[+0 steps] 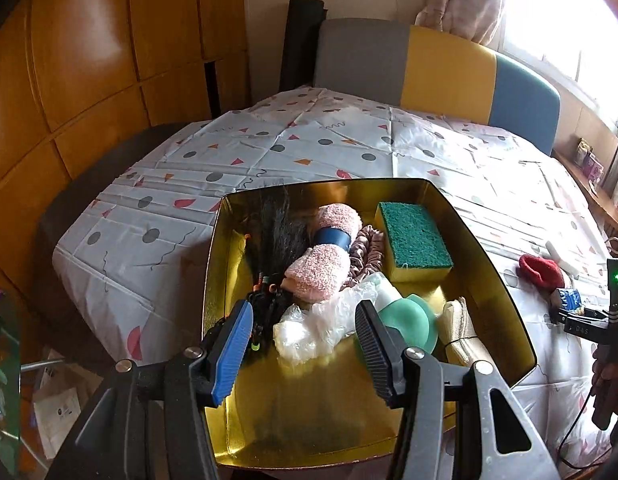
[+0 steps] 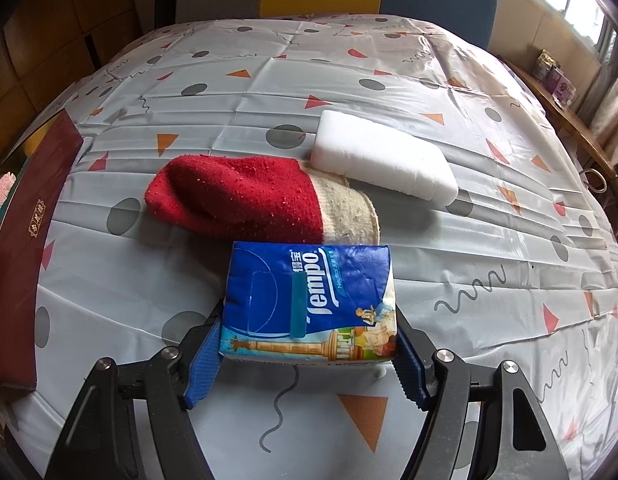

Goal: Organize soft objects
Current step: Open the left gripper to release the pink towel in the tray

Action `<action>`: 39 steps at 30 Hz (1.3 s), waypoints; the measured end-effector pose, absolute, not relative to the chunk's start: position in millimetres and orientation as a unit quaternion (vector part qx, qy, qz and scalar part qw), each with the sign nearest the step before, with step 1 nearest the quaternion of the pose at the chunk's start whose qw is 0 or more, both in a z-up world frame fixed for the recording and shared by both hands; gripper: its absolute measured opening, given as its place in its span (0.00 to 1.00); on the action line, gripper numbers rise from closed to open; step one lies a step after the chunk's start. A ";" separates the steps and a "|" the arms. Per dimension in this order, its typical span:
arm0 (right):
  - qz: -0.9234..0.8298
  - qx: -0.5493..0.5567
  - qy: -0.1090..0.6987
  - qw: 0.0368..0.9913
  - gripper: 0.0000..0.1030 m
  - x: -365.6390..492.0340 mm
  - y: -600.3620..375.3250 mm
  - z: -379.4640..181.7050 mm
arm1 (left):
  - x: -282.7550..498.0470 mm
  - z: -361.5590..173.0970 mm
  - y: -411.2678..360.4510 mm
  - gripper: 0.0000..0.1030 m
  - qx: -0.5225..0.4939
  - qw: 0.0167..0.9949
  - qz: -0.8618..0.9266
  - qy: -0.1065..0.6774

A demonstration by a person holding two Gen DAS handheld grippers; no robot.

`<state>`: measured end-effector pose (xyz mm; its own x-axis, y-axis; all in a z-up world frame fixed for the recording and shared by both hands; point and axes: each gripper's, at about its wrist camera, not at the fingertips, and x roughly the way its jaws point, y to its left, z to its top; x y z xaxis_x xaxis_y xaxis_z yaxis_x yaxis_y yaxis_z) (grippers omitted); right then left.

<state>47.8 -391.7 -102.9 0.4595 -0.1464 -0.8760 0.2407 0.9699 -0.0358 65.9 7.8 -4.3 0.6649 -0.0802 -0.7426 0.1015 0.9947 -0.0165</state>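
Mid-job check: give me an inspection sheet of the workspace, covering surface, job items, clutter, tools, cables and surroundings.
Surface: patterned tablecloth covers the table, creased.
Job's things: gold tray holds green sponge, pink fluffy socks, black hair bundle, crumpled plastic bag, satin scrunchie. Still on the cloth: red mitten, white foam block, tissue pack.
Clutter: nothing seen.
Tools: left tool open over the tray, nothing between its pads; right tool shut on the tissue pack.
Cables: black cable hangs below the right handle.
Surroundings: grey-yellow-blue bench back, wood panelling, window.
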 end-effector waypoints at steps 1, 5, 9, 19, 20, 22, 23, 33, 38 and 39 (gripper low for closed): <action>-0.113 0.046 0.507 0.853 0.71 47.6 -391.7 -103.0 | 65.6 -4.5 8.0 0.52 0.012 0.912 -0.050 0.407; -0.113 0.045 0.506 0.854 0.71 47.1 -391.2 -102.8 | 63.5 -4.2 8.5 0.52 0.012 0.912 -0.051 0.406; -0.113 0.043 0.506 0.854 0.71 46.7 -390.7 -102.5 | 62.8 -5.7 9.6 0.52 0.011 0.912 -0.052 0.408; -0.114 0.042 0.506 0.854 0.71 46.1 -389.9 -102.1 | 60.1 -7.0 12.6 0.52 0.009 0.911 -0.052 0.409; -0.114 0.042 0.506 0.854 0.71 46.0 -389.6 -102.0 | 60.2 -7.0 12.6 0.52 0.009 0.911 -0.052 0.409; -0.113 0.041 0.507 0.853 0.71 45.6 -389.1 -102.0 | 60.0 -6.8 12.8 0.52 0.008 0.911 -0.052 0.409; -0.113 0.040 0.507 0.853 0.71 45.7 -388.9 -102.0 | 59.3 -6.7 13.1 0.52 0.008 0.911 -0.052 0.409; -0.113 0.038 0.509 0.852 0.71 45.9 -388.5 -101.7 | 54.4 -4.8 18.8 0.52 0.004 0.912 -0.053 0.406; -0.109 0.052 0.522 0.844 0.71 45.9 -389.8 -99.5 | 55.5 -5.1 24.4 0.52 0.000 0.912 -0.050 0.407; -0.108 0.055 0.525 0.842 0.71 45.3 -389.4 -99.1 | 55.5 -5.4 25.1 0.52 -0.001 0.912 -0.050 0.407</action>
